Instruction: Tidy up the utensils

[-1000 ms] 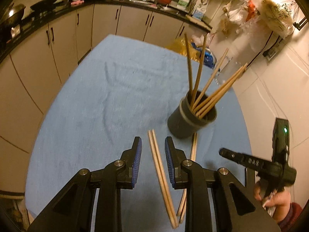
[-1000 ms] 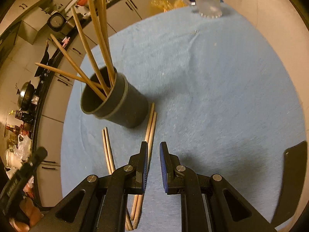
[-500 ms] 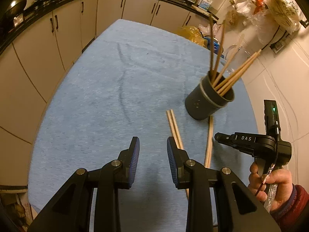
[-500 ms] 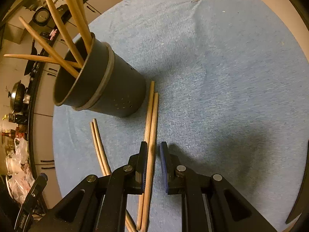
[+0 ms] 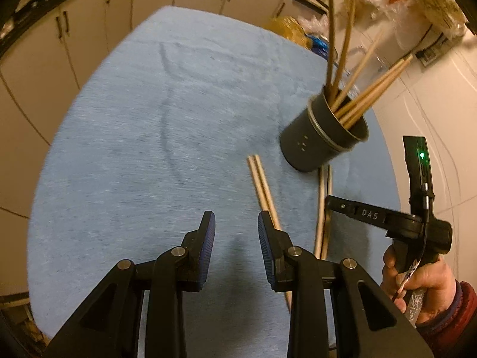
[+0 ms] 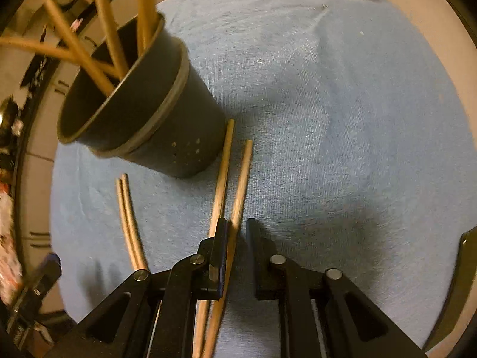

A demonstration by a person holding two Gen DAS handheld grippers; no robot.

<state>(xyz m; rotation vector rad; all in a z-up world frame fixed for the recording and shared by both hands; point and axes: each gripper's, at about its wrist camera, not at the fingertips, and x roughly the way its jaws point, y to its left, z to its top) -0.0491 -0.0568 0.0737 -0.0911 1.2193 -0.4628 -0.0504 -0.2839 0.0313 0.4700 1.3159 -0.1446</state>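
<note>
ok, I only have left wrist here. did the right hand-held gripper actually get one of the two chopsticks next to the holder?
Observer: Yes. The right hand-held gripper has just been closing, and one chopstick runs between its jaws.
Operator: Both sticks in there?
Observer: No. The second chopstick lies outside the jaws, on the holder side, flat on the cloth.
Operator: Tips clear of the holder?
Observer: The gripped one's tip is clear. The second's tip ends right beside the holder base; whether they touch I cannot tell.
</note>
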